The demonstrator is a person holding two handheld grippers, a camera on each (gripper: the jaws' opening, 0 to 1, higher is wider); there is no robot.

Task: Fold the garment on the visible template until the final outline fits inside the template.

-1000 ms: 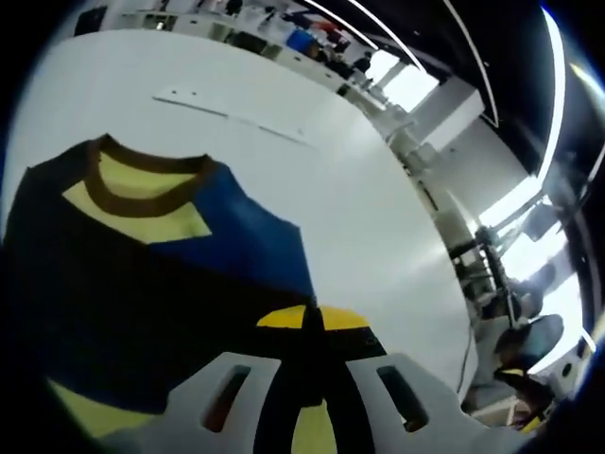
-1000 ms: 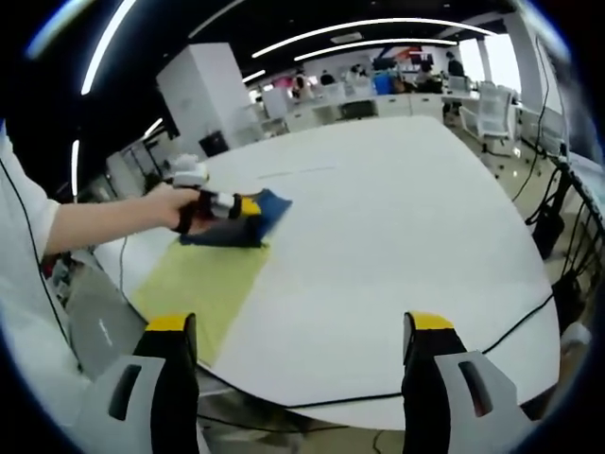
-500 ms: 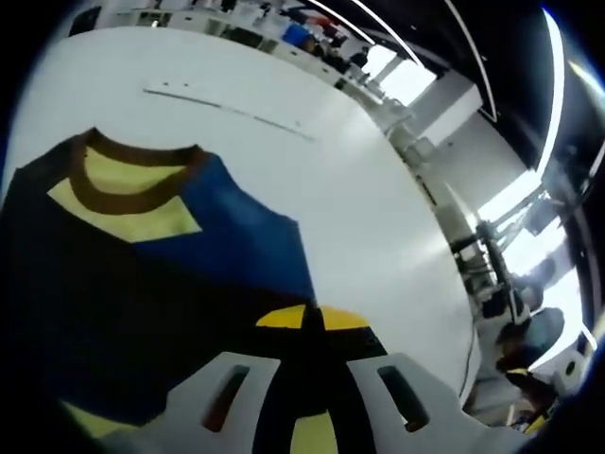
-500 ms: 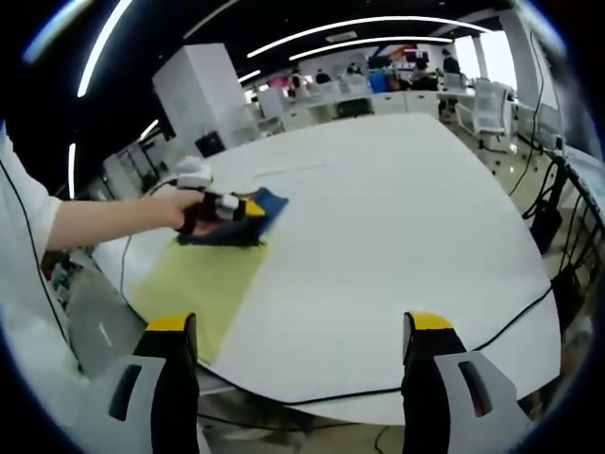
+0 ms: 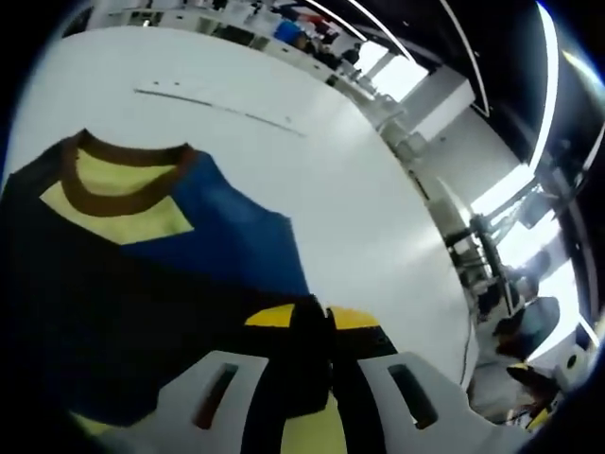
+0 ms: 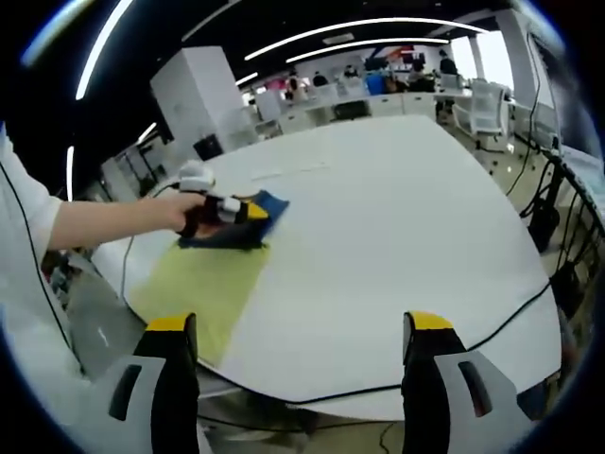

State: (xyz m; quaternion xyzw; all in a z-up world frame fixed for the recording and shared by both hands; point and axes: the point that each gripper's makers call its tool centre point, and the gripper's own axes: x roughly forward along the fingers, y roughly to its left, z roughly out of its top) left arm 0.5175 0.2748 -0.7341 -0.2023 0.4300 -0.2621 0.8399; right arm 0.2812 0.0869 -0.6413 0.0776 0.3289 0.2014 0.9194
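Fingertips on the left gripper [image 5: 311, 326] are pinched tight on a dark fold of the shirt [image 5: 161, 274], right at 6 o'clock in the left gripper view, so that one's holding cloth. Over in the right gripper view, the right gripper [image 6: 301, 326] has its jaws spread wide with nothing between them, hanging out past the near edge of the table [image 6: 406, 236]. Going farther out in the left gripper view, the shirt spreads toward 9 and 10 o'clock, blue and dark panels with a brown collar [image 5: 118, 180] and yellow showing inside the neck. In the right gripper view, a hand [image 6: 184, 210] has the left gripper down on the bunched shirt at about 10 o'clock, sitting at the far end of the yellow template [image 6: 203, 284]. My worry: the shirt looks like it hangs over the template's far edge, so with only one gripper on it, any pull could drag the whole bundle and leave the outline off the yellow. Hard to tell how neat the layers are underneath.
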